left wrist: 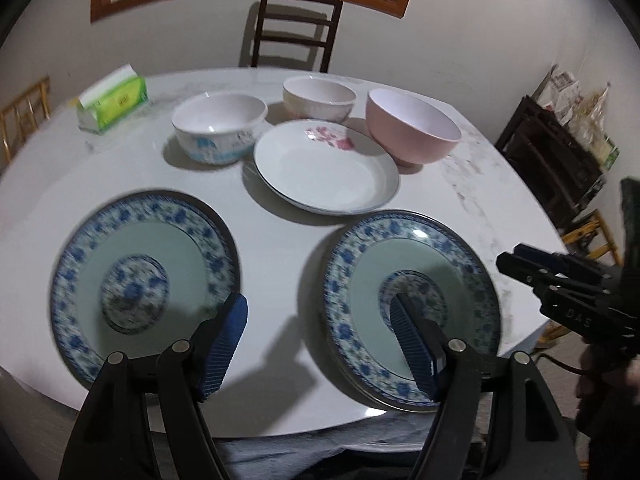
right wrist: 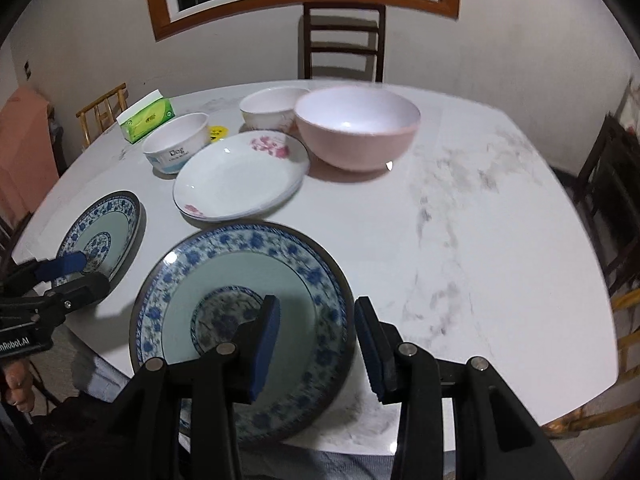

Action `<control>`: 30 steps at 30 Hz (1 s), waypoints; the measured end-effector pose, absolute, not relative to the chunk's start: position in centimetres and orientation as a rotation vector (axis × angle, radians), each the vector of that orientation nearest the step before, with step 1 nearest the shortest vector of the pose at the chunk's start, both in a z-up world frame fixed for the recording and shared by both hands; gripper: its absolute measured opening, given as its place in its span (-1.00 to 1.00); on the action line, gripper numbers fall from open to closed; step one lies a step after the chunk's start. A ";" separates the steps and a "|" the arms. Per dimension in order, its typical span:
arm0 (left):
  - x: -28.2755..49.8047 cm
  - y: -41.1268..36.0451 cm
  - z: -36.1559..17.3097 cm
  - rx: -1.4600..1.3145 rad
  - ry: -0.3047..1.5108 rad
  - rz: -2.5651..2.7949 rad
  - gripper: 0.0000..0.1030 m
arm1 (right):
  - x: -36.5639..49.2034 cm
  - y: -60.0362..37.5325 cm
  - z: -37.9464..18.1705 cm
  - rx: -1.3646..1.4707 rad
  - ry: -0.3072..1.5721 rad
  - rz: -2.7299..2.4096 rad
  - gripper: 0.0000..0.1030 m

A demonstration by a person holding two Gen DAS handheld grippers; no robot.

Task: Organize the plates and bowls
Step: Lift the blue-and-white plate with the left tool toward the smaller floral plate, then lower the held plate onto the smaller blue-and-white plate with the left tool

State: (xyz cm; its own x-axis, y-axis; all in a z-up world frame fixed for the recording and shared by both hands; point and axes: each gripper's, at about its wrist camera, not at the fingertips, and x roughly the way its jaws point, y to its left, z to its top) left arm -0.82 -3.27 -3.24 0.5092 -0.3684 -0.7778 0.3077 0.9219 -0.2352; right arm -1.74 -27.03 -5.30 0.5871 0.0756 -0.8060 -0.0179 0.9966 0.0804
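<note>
Two blue-flowered plates lie at the near edge of the white marble table (left wrist: 280, 236): the left plate (left wrist: 148, 276) and the right plate (left wrist: 416, 300), which seems to rest on another like it. My left gripper (left wrist: 320, 312) is open and empty above the gap between them. My right gripper (right wrist: 316, 308) is open, its jaws astride the right plate's (right wrist: 240, 312) right rim without pressing it. Further back are a white plate with pink flowers (left wrist: 326, 172), a white-and-blue bowl (left wrist: 220, 130), a cream bowl (left wrist: 320, 98) and a pink bowl (left wrist: 412, 128).
A green tissue pack (left wrist: 114, 104) lies at the far left of the table. A dark chair (left wrist: 296, 28) stands behind it under a window, and a dark shelf (left wrist: 552, 152) is on the right. Wooden chairs (right wrist: 102, 114) stand around. A hand (right wrist: 16, 388) shows at the lower left.
</note>
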 end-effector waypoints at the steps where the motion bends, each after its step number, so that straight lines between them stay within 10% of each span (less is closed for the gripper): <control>1: -0.7 -3.3 -3.4 -0.089 0.964 -0.422 0.36 | -1.7 -27.5 -5.6 0.083 0.951 0.062 -0.24; 30: 1.2 -4.1 -8.0 -0.240 1.147 -0.507 0.10 | -0.9 -31.3 -11.0 0.363 1.058 0.230 -0.24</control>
